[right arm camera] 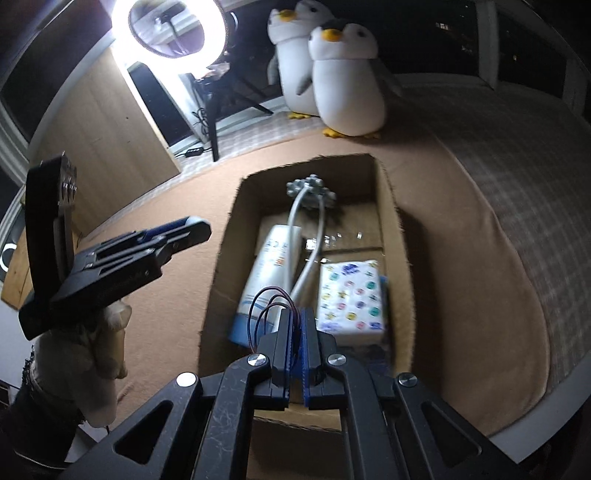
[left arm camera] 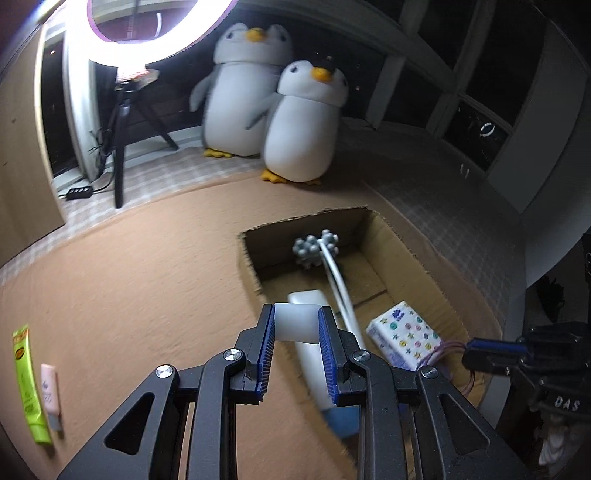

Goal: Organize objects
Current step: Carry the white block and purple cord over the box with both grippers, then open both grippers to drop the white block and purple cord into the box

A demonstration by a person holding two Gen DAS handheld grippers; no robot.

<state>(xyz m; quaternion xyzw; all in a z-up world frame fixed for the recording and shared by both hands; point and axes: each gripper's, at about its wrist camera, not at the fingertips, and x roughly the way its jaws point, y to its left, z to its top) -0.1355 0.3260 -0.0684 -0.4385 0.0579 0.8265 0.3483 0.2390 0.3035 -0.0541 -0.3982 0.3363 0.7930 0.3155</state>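
Over the near left corner of an open cardboard box (left arm camera: 413, 236) the left gripper (left arm camera: 297, 325) hangs tilted downward, its blue-padded jaws a little way apart and pressed on the two sides of a small white cylindrical piece (left arm camera: 297, 323), which sits between the pads near their tips; what that piece is cannot be told; the right gripper (right arm camera: 295, 325) hangs above the near end of the same box, its jaws closed together with thin dark red wire loops (right arm camera: 269, 302) caught between the pads and arching out to the left; the box stands on a brown cloth surface (left arm camera: 147, 280) and holds a roller massager (right arm camera: 310, 192) with knobbly grey heads at the far end and its white forked handle running toward the near side, a white tube with a blue cap (right arm camera: 262, 273) lying along the left wall, and a tissue pack (right arm camera: 351, 295) printed with coloured stars and dots on the right, just beside the handle; well apart from the box, at the left edge of the left wrist view, a green tube (left arm camera: 29, 384) and a pink tube (left arm camera: 50, 395) lie side by side on the cloth; two plush penguins (left arm camera: 273, 107) stand touching each other beyond the box, near a lit ring light (right arm camera: 168, 29) on a tripod
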